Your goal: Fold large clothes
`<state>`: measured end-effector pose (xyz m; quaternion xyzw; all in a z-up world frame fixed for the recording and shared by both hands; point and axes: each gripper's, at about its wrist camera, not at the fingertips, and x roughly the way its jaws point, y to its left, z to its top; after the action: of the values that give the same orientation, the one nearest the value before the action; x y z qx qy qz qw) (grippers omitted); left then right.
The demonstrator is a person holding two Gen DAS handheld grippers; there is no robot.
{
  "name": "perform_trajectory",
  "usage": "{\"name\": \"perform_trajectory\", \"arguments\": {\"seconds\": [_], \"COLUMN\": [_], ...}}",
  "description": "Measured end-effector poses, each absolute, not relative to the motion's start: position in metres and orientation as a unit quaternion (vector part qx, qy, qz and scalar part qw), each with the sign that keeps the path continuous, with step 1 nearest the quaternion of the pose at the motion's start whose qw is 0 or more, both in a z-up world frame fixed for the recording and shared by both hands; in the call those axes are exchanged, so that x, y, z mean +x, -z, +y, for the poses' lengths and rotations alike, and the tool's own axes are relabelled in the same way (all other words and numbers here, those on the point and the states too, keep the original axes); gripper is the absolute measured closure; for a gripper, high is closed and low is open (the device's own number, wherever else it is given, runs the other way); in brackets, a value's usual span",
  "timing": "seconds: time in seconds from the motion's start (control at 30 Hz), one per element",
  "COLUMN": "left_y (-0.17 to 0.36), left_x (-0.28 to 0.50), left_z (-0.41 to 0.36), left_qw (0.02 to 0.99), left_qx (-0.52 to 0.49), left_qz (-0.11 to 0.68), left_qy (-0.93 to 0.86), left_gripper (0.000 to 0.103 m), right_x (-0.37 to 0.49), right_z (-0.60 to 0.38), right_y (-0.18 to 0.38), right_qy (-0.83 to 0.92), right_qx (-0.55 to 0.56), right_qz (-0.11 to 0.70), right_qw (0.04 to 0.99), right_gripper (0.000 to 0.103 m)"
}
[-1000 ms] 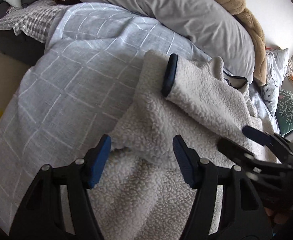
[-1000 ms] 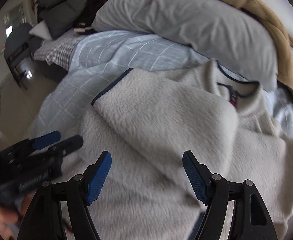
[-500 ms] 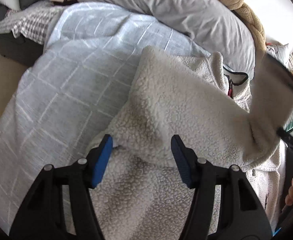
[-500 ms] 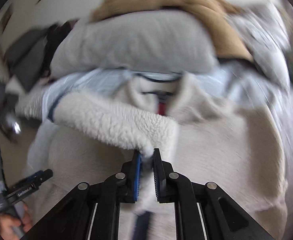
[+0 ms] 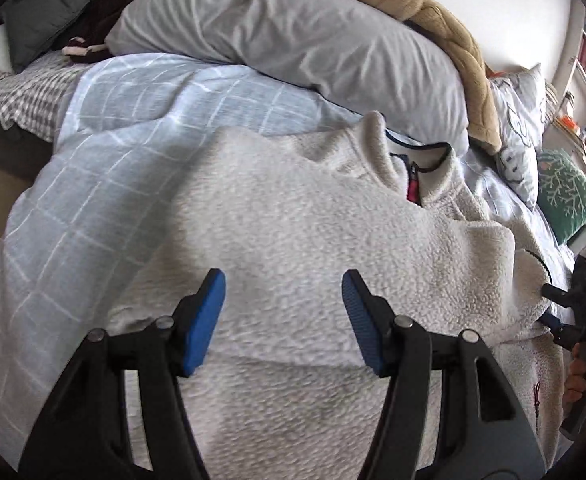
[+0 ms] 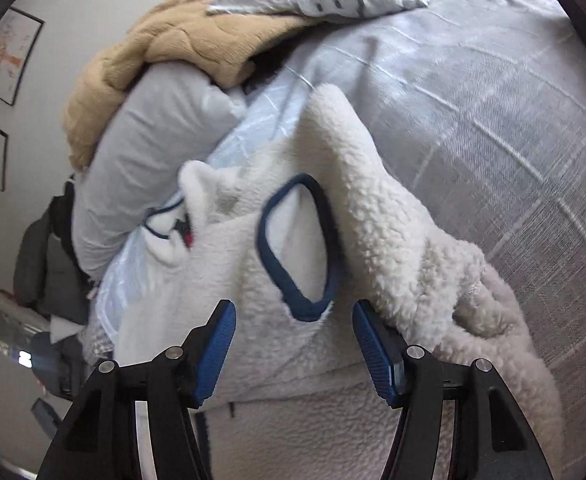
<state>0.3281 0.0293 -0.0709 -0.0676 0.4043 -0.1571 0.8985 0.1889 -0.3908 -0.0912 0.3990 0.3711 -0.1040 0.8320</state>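
A cream fleece pullover (image 5: 317, 216) with navy trim lies on the bed, its collar (image 5: 417, 160) toward the pillows and one sleeve folded across the body. My left gripper (image 5: 283, 320) is open and empty just above the lower body of the fleece. My right gripper (image 6: 293, 348) is open, with the sleeve's navy-edged cuff (image 6: 297, 240) lying just ahead of its fingertips. The right gripper also shows at the right edge of the left wrist view (image 5: 565, 308), next to the sleeve end.
The fleece rests on a light blue checked duvet (image 5: 105, 184). A long grey pillow (image 5: 293, 40), a tan plush blanket (image 5: 445, 28), a printed cushion (image 5: 521, 128) and a green cushion (image 5: 569, 196) lie behind. Dark clothes (image 5: 45, 8) pile at the far left.
My right gripper, shut on the sleeve half a second ago, carried it across the fleece to the right, then opened and let it go. The left gripper stayed open over the fleece.
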Motion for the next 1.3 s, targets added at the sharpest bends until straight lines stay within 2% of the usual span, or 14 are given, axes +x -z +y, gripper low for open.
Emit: {"name": "perform_trajectory", "arguments": {"seconds": [0.07, 0.1, 0.2, 0.27, 0.33, 0.4, 0.47, 0.53, 0.67, 0.8, 0.83, 0.97, 1.13, 1.3], "left_y": [0.073, 0.074, 0.082, 0.096, 0.106, 0.102, 0.092, 0.084, 0.083, 0.115, 0.117, 0.103, 0.087, 0.065], "left_x": [0.327, 0.326, 0.324, 0.327, 0.324, 0.322, 0.321, 0.32, 0.328, 0.346, 0.343, 0.34, 0.328, 0.297], "left_z": [0.02, 0.015, 0.005, -0.001, -0.006, -0.009, -0.009, -0.005, 0.003, 0.014, 0.014, 0.008, 0.013, 0.011], "left_qw": [0.898, 0.899, 0.897, 0.883, 0.881, 0.884, 0.891, 0.901, 0.91, 0.887, 0.888, 0.886, 0.868, 0.865], "left_qx": [-0.057, -0.049, -0.022, -0.004, 0.021, 0.035, 0.031, 0.015, 0.003, 0.009, 0.007, 0.025, -0.012, 0.021], "left_qz": [0.403, 0.402, 0.405, 0.431, 0.436, 0.429, 0.416, 0.392, 0.377, 0.435, 0.431, 0.436, 0.463, 0.462], "left_qy": [0.164, 0.168, 0.175, 0.185, 0.185, 0.181, 0.182, 0.185, 0.172, 0.156, 0.161, 0.156, 0.179, 0.194], "left_gripper": [0.041, 0.041, 0.041, 0.041, 0.041, 0.041, 0.041, 0.041, 0.041, 0.041, 0.041, 0.041, 0.03, 0.024], "right_x": [0.201, 0.208, 0.206, 0.202, 0.202, 0.199, 0.201, 0.197, 0.214, 0.229, 0.231, 0.227, 0.212, 0.184], "right_z": [-0.383, -0.372, -0.347, -0.343, -0.352, -0.355, -0.352, -0.342, -0.311, -0.3, -0.307, -0.33, -0.33, -0.314], "right_y": [0.091, 0.089, 0.062, 0.064, 0.095, 0.096, 0.08, 0.06, 0.044, 0.069, 0.082, 0.097, 0.065, 0.039], "right_qy": [0.116, 0.118, 0.133, 0.201, 0.228, 0.225, 0.236, 0.258, 0.234, 0.221, 0.237, 0.213, 0.171, 0.152], "right_qx": [0.369, 0.341, 0.242, 0.169, 0.182, 0.197, 0.198, 0.181, 0.116, 0.071, 0.064, 0.105, 0.164, 0.165], "right_qz": [0.389, 0.399, 0.363, 0.374, 0.417, 0.401, 0.383, 0.345, 0.325, 0.366, 0.394, 0.423, 0.426, 0.443], "right_qw": [0.836, 0.843, 0.89, 0.89, 0.861, 0.866, 0.871, 0.884, 0.909, 0.901, 0.886, 0.874, 0.873, 0.868], "right_gripper": [0.069, 0.091, 0.092, 0.09, 0.087, 0.084, 0.073, 0.049, 0.048, 0.048, 0.055, 0.056, 0.046, 0.033]}}
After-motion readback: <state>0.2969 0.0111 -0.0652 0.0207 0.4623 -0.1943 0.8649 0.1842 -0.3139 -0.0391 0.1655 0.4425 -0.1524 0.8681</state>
